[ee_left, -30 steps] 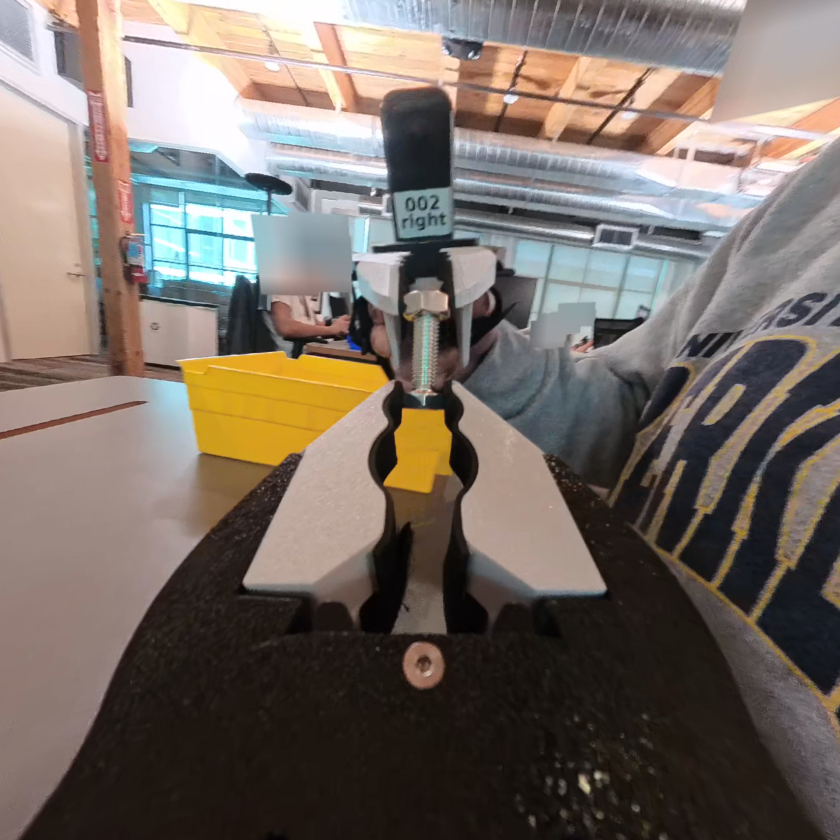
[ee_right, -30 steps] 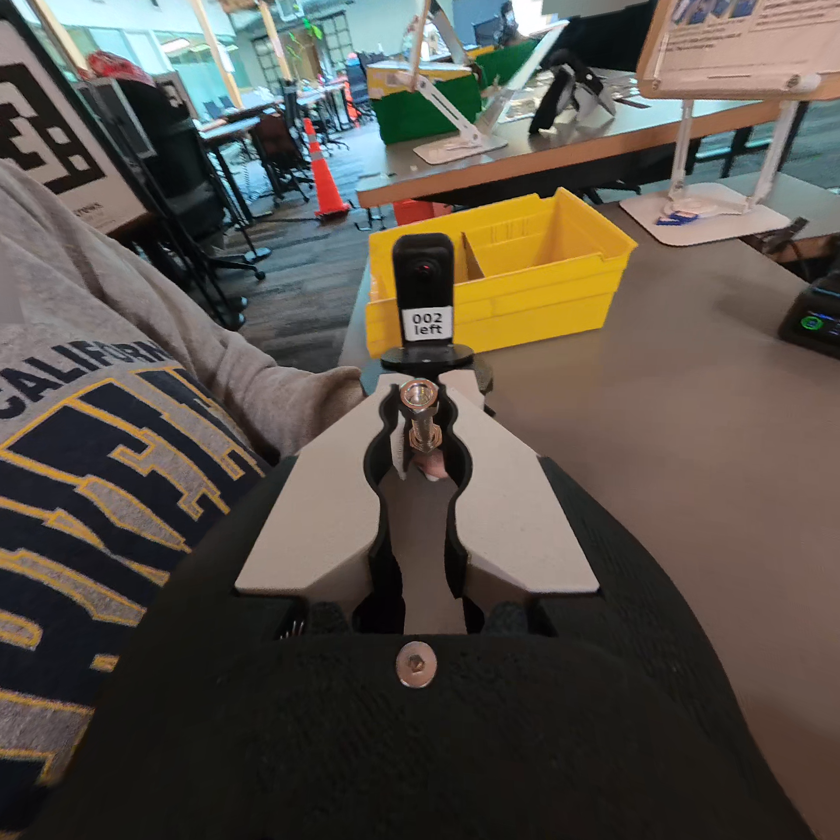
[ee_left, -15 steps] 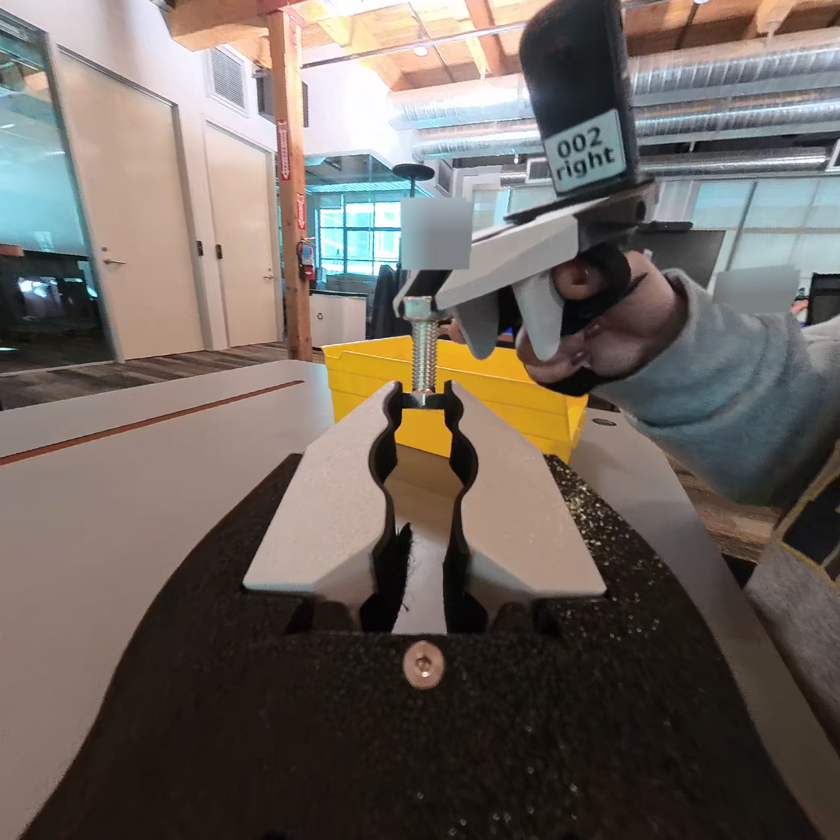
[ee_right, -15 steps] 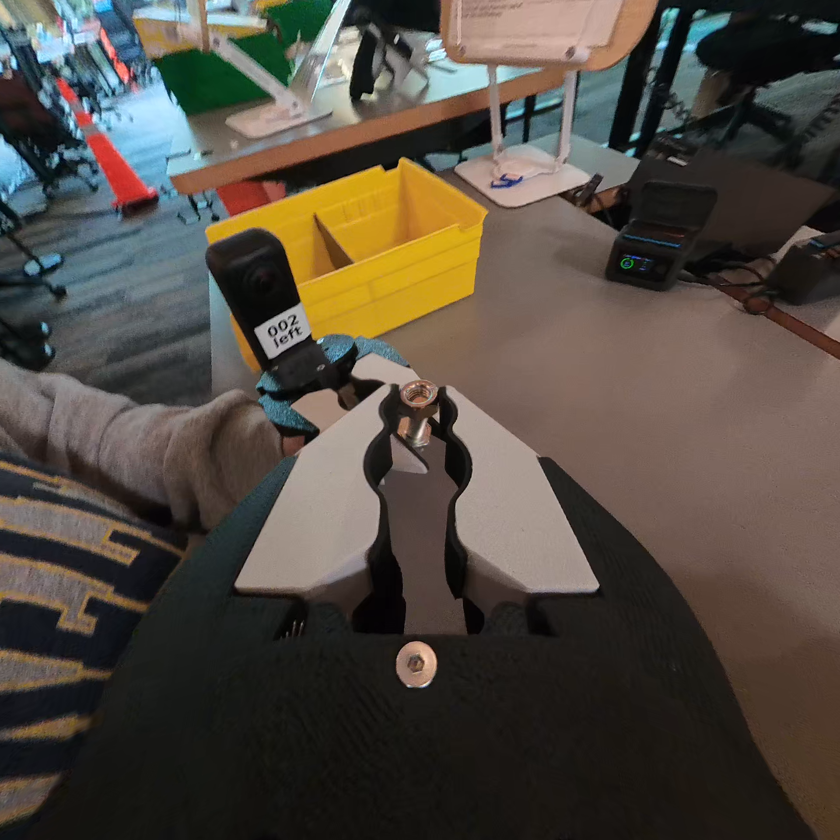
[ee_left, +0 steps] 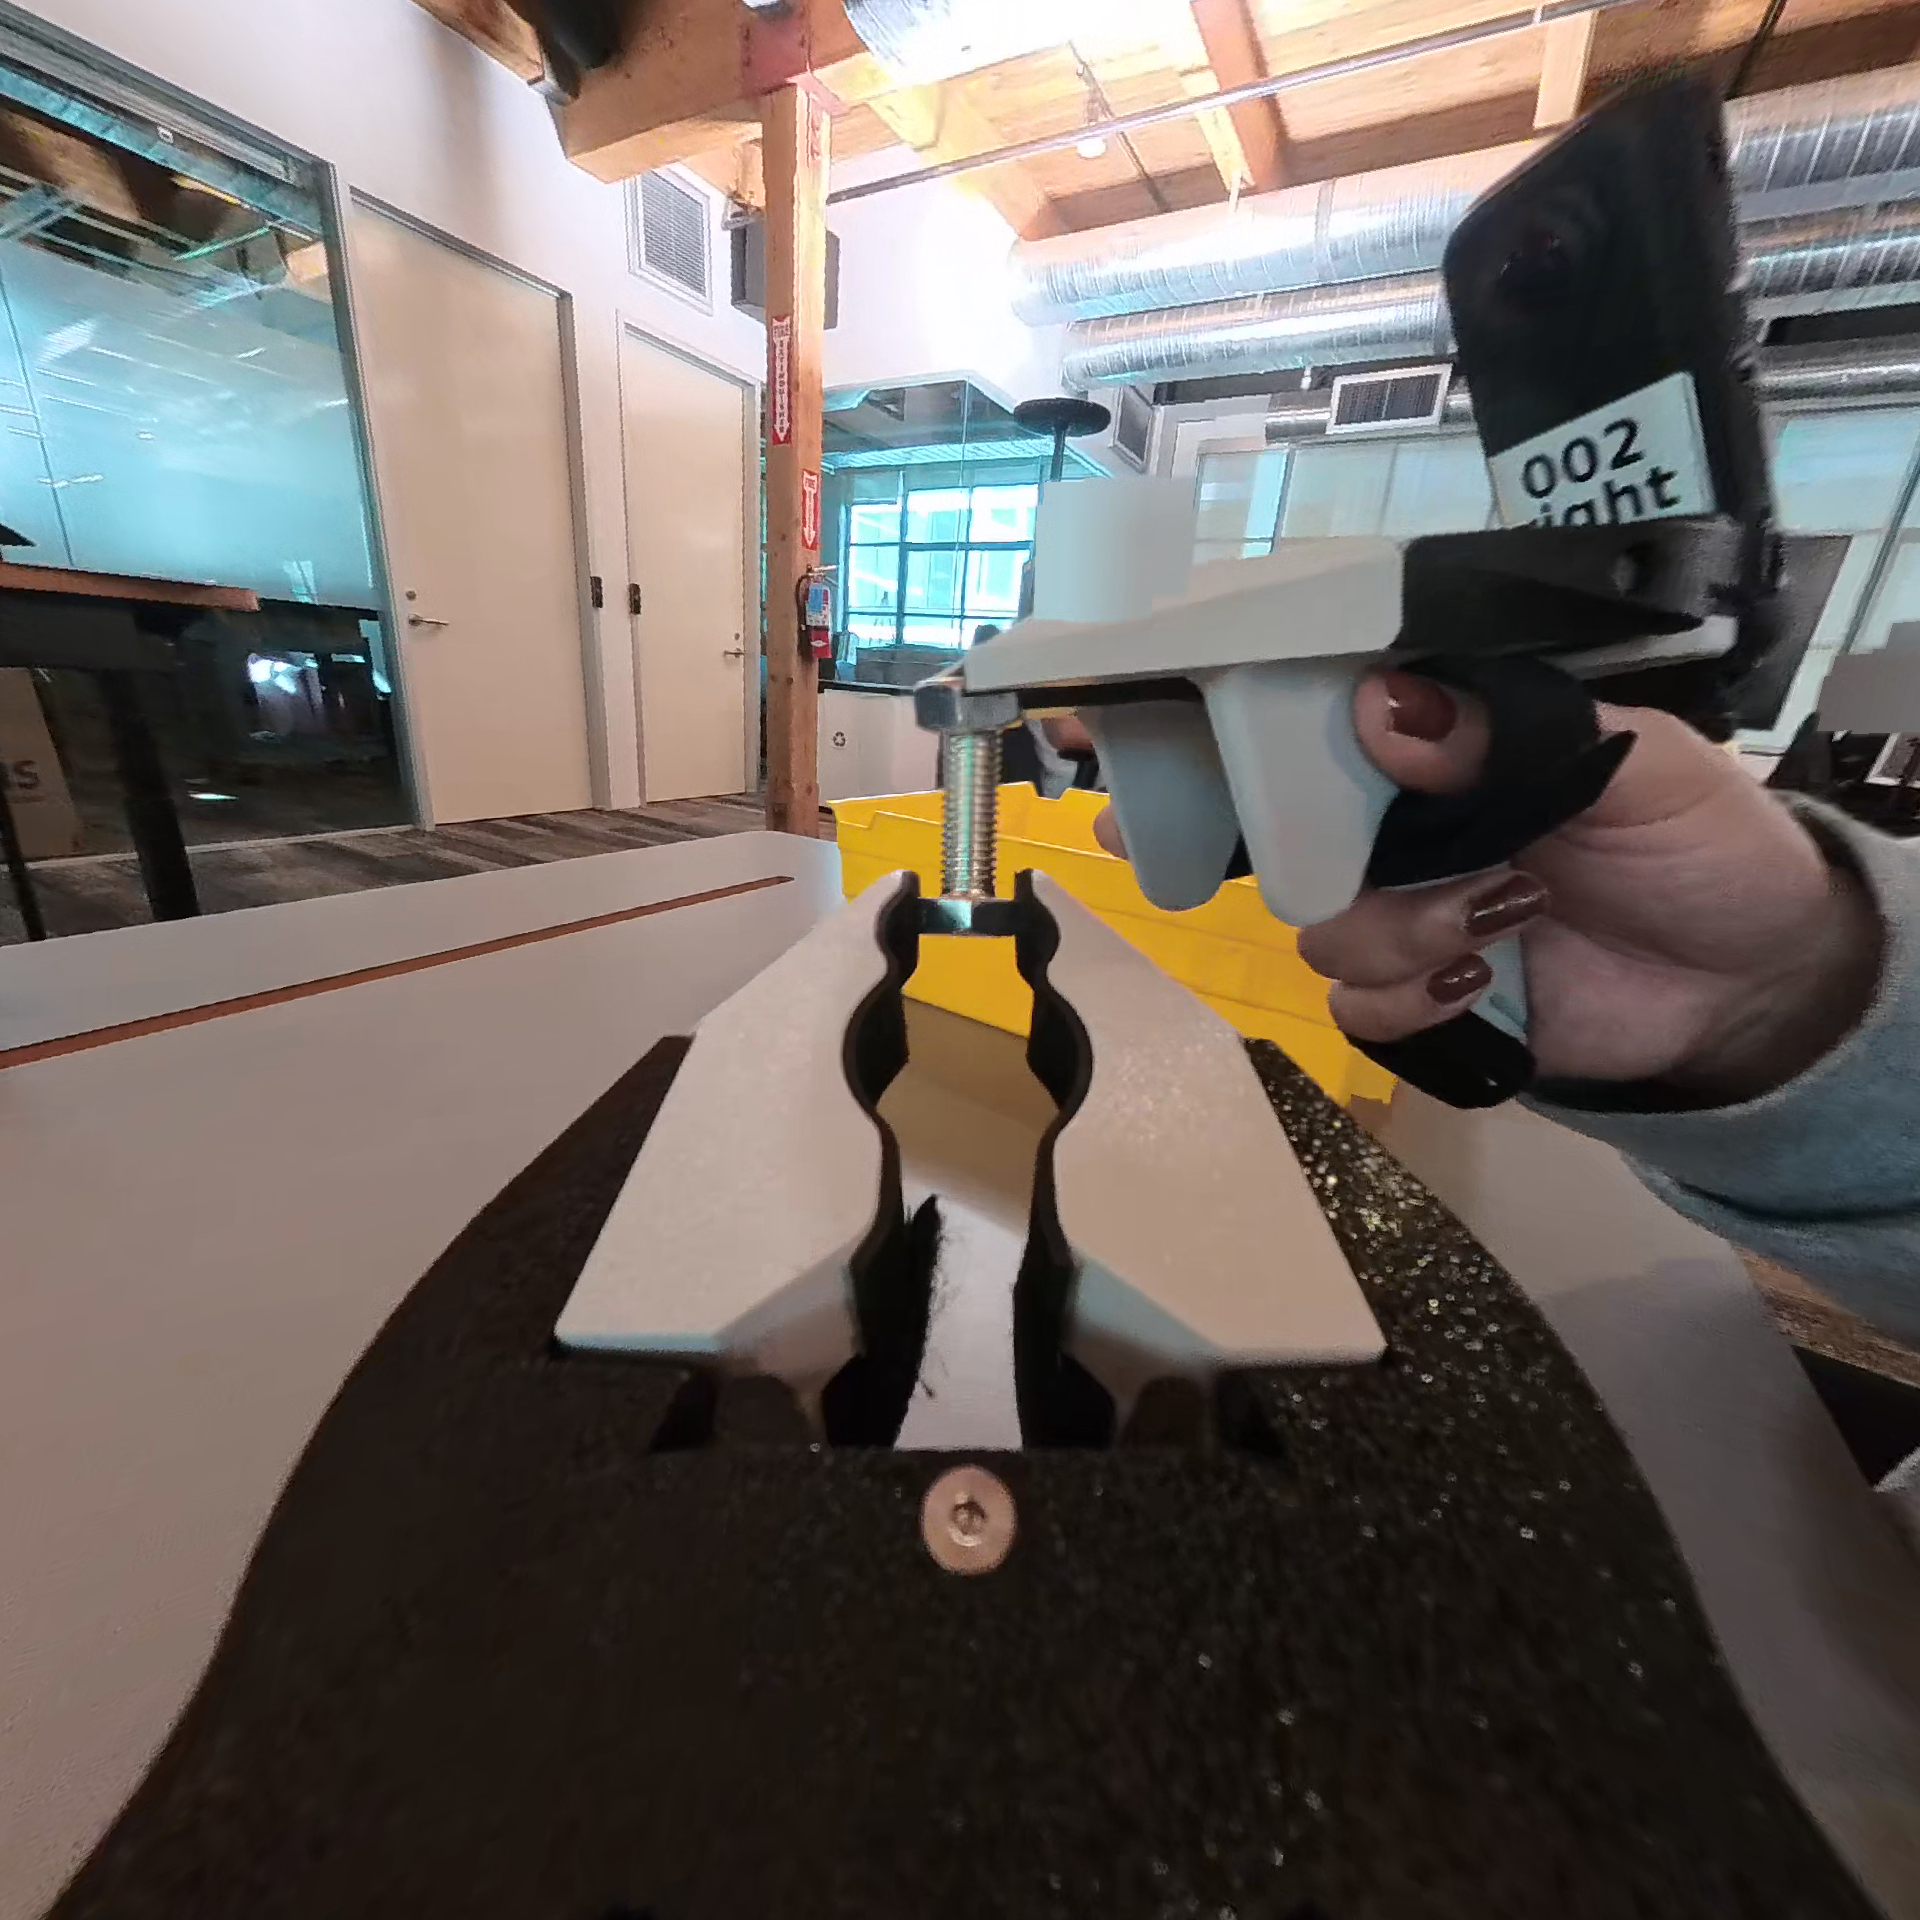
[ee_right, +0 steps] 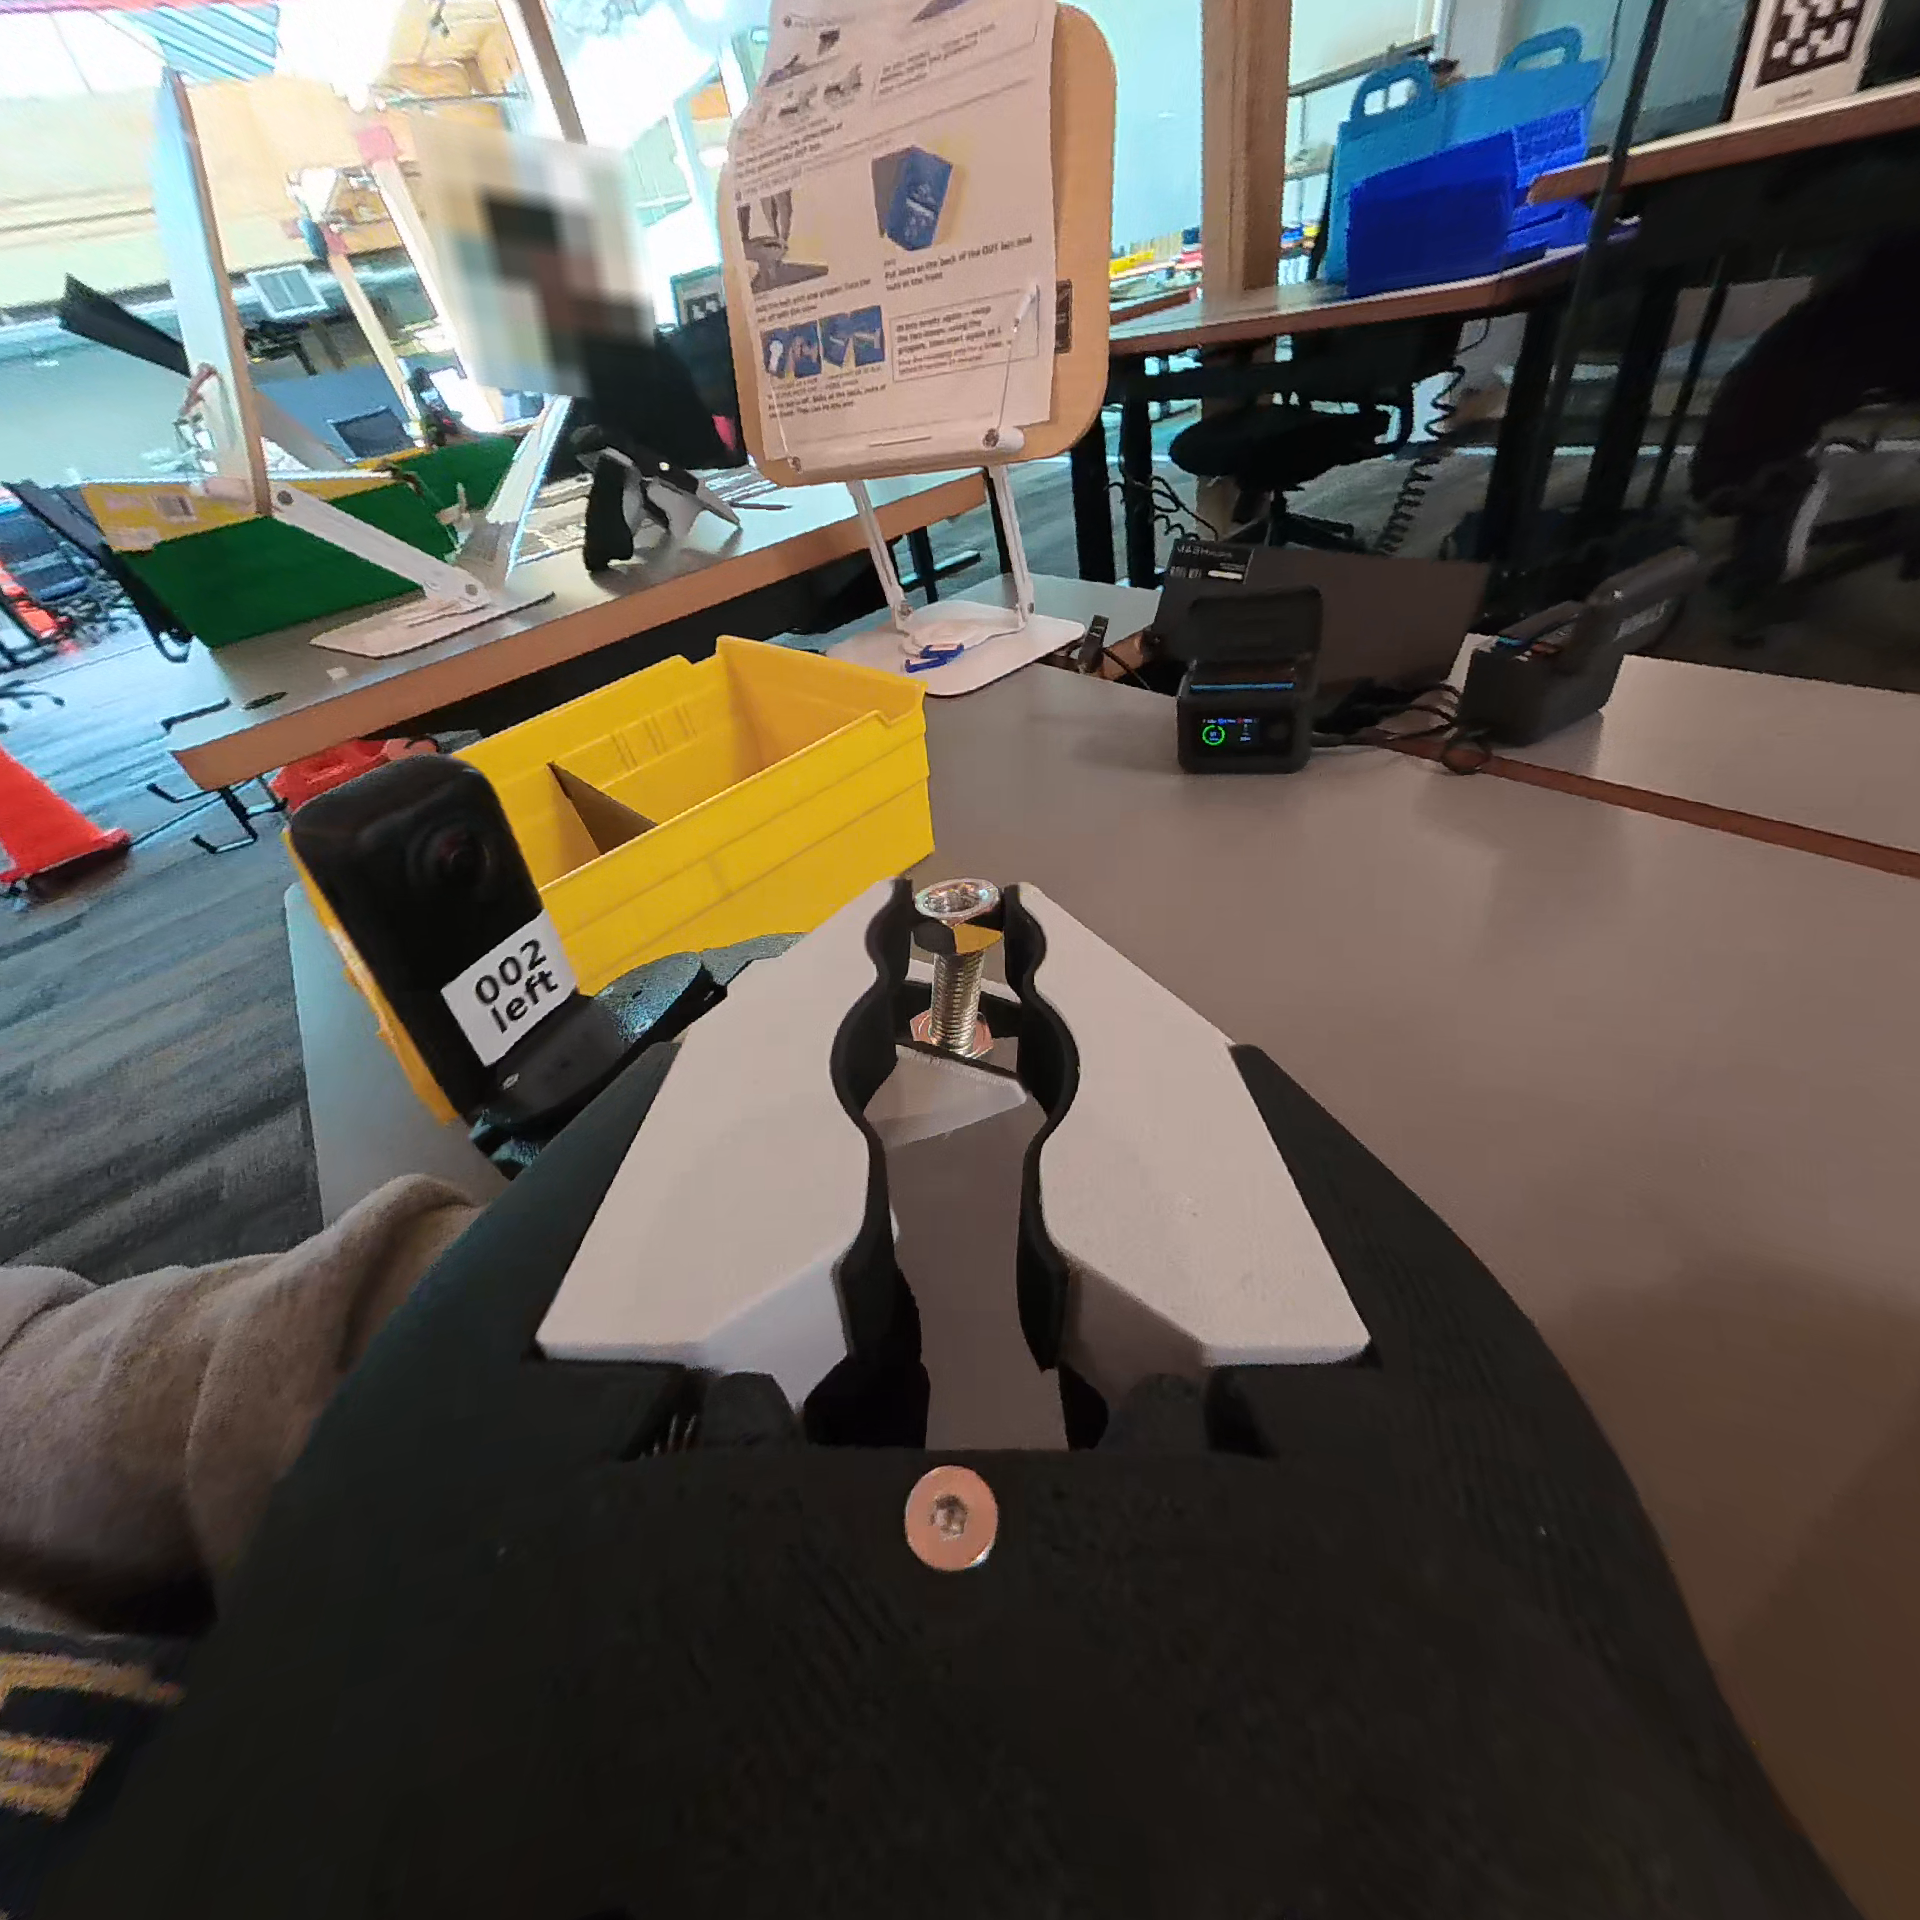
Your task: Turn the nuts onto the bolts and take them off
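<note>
A silver bolt stands upright above the table. My left gripper is shut on its head at the fingertips. My right gripper reaches in level from the right, shut on the hex nut at the bolt's top end. In the right wrist view my right gripper clamps the nut at its tips. The bolt's thread runs down to the head, which sits between the left gripper's white fingers.
A yellow divided bin stands on the grey table just beyond the grippers; it also shows in the left wrist view. A paper stand and black devices sit farther back. A person's hand holds the right gripper. Only a small space, under 4 cm, lies between the two pairs of fingers.
My right gripper has swung around the bolt from straight ahead to the right side, still shut on the nut. My left gripper keeps its hold on the bolt head.
</note>
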Available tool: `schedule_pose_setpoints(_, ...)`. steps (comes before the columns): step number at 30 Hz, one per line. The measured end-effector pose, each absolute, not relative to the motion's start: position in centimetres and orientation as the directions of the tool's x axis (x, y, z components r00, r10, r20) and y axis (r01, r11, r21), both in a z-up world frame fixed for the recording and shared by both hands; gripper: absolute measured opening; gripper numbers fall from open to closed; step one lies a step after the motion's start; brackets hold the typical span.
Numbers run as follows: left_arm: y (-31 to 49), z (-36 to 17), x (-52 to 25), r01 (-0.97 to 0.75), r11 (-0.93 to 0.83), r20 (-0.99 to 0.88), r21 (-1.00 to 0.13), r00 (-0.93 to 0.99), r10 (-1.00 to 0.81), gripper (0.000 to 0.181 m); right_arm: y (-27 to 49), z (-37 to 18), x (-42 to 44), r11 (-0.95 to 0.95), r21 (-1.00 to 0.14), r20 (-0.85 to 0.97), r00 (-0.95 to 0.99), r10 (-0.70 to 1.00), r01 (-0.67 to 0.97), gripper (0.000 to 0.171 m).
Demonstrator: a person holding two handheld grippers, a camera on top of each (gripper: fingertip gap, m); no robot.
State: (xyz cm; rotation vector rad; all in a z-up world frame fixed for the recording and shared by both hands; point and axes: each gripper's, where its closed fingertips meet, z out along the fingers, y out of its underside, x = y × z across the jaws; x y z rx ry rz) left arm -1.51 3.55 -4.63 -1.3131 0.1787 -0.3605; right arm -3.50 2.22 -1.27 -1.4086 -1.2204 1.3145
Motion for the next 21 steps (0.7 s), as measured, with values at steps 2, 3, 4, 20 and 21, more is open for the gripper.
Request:
schedule_pose_setpoints(2, 3.3, -4.4, -1.2, 0.198, 0.205, 0.097, -0.958, 0.904, -0.417, 0.015, 1.9, -1.1, -3.3, -0.147, -0.983, -0.157, -0.085, 0.984, 0.11, 0.016)
schedule_pose_setpoints(3, 3.0, -4.2, -0.9, 0.224, 0.204, 0.109, -0.953, 0.882, -0.458, 0.016, 1.6, -0.9, -3.2, -0.129, -0.986, -0.143, -0.131, 0.981, 0.109, 0.016)
schedule_pose_setpoints(4, 2.7, -3.9, -0.5, 0.249, 0.202, 0.118, -0.947, 0.857, -0.502, 0.016, 1.2, -0.7, -2.9, -0.114, -0.988, -0.132, -0.183, 0.974, 0.108, 0.016)
schedule_pose_setpoints(20, 0.5, -3.8, 3.8, 0.35, 0.066, 0.163, -0.935, 0.586, -0.794, 0.016, -0.9, -0.6, 0.9, -0.169, -0.936, -0.328, -0.591, 0.737, 0.309, 0.016)
schedule_pose_setpoints(21, 0.9, -4.0, 3.5, 0.328, 0.078, 0.154, -0.941, 0.624, -0.766, 0.016, -0.6, -0.8, 0.7, -0.173, -0.934, -0.327, -0.559, 0.762, 0.312, 0.016)
